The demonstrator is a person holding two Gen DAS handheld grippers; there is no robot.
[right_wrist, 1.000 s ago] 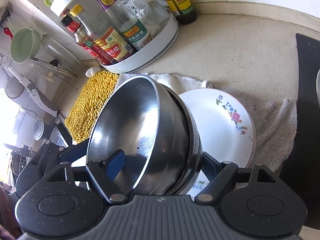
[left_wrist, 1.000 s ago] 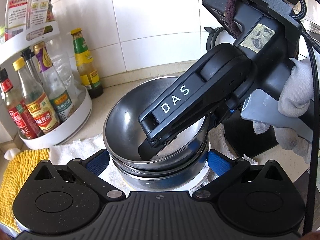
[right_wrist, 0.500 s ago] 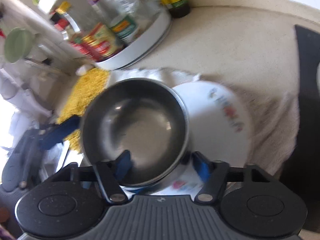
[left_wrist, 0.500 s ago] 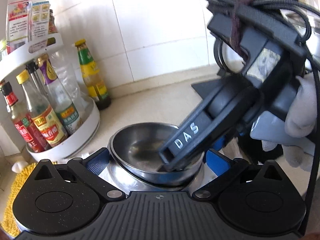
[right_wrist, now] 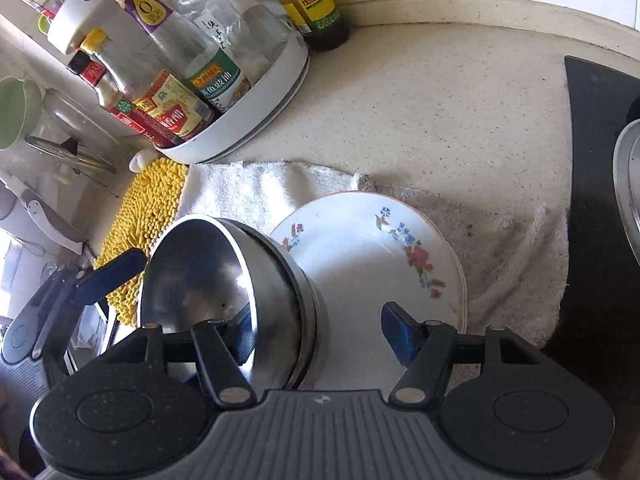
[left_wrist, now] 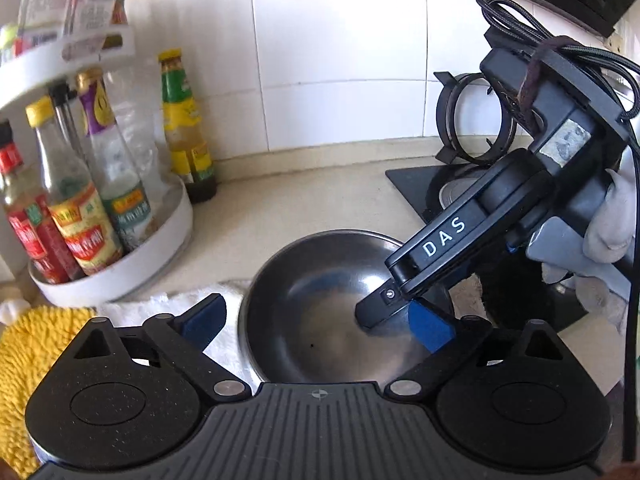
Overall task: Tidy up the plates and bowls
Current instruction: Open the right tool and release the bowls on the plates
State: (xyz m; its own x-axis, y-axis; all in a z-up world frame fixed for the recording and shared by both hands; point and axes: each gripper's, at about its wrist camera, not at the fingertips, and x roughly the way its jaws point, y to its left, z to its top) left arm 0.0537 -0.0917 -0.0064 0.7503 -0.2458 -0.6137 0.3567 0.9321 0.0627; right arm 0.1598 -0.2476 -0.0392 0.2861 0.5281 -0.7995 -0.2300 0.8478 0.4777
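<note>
A stack of steel bowls (right_wrist: pixel 240 280) rests on the near edge of flowered white plates (right_wrist: pixel 360 248). My right gripper (right_wrist: pixel 322 336) straddles the bowls' right wall. Its left pad is inside the top bowl. Its right pad hangs over the plate, a gap away from the wall, so the jaws are open. In the left wrist view the top bowl (left_wrist: pixel 320 312) lies between the pads of my left gripper (left_wrist: pixel 316 322), which is open: the left pad is clear of the rim and the right pad is over it. A finger (left_wrist: pixel 380 308) of the right gripper dips into the bowl.
A white towel (right_wrist: pixel 256 192) lies under the plates, with a yellow mat (right_wrist: pixel 152 208) to its left. A white rack of sauce bottles (right_wrist: pixel 272 92) stands at the back left. A black stove top (right_wrist: pixel 600 200) with a steel pot (right_wrist: pixel 628 184) is on the right. A gloved hand (left_wrist: pixel 608 220) holds the right gripper.
The right gripper's jaws have narrowed a little around the bowls' wall. The left gripper has drawn back; the bowls look smaller and lower in its view, and its left pad now stands clear of them.
</note>
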